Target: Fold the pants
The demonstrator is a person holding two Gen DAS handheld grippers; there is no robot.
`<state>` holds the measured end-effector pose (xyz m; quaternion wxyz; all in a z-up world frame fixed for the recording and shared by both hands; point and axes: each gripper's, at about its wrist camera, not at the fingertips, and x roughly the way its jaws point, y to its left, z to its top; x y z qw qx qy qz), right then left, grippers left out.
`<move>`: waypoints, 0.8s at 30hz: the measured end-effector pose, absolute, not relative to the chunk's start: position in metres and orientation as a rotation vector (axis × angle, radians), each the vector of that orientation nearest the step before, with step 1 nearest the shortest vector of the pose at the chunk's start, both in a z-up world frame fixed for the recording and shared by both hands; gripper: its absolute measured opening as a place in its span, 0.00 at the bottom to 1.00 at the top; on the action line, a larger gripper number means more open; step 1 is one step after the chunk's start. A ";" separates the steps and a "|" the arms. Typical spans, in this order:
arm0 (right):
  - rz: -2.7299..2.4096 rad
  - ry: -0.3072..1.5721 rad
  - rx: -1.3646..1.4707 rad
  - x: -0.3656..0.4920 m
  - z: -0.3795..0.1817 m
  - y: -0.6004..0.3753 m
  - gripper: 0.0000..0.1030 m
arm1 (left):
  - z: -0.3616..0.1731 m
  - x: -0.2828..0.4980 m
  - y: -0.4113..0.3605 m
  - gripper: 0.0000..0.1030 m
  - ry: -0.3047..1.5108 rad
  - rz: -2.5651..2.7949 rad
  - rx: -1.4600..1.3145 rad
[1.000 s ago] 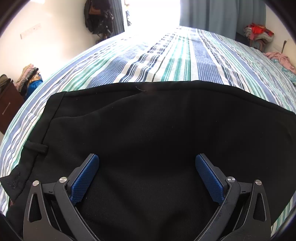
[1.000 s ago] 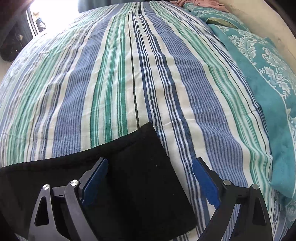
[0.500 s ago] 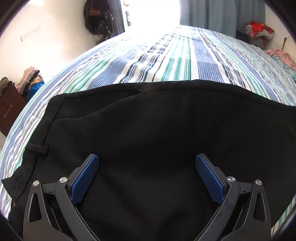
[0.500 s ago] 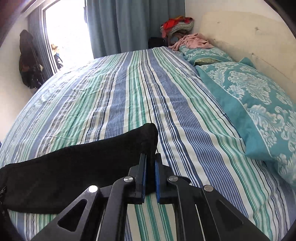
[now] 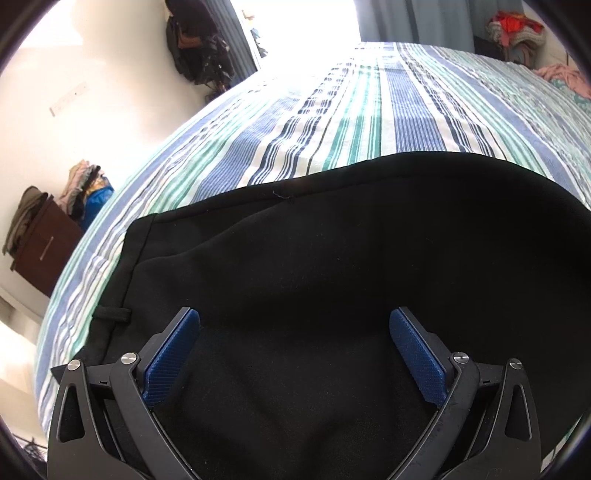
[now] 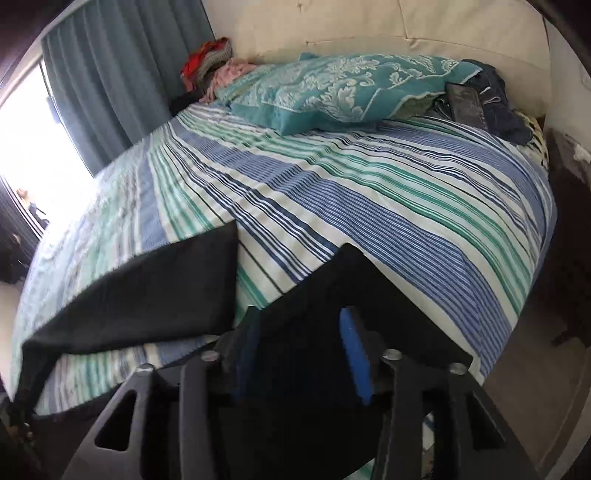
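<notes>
Black, soft pants (image 5: 332, 277) are lying across the near edge of the striped bed (image 5: 369, 110), draping limply. I am holding my left gripper (image 5: 294, 363) spread wide above the waist end, while my right gripper (image 6: 301, 363) is pinching a lifted leg hem (image 6: 354, 280). Hems and the belt loop (image 5: 112, 314) look best for gripping.

Striped bedspread (image 6: 406, 206), teal pillow (image 6: 343, 92) (maybe two).

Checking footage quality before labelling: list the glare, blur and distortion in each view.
Left wrist view: the window is blown out to white, the black pants lose fold detail, and fisheye bows the striped bedspread. Right wrist view: motion blur smears the right tongs and the pants edges near them.
</notes>
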<state>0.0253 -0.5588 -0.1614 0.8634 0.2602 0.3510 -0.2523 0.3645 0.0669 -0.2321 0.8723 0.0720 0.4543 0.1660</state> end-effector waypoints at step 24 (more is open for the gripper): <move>-0.343 0.660 0.974 0.124 -0.230 -0.548 0.06 | -0.225 0.267 0.065 0.99 1.028 0.139 -0.073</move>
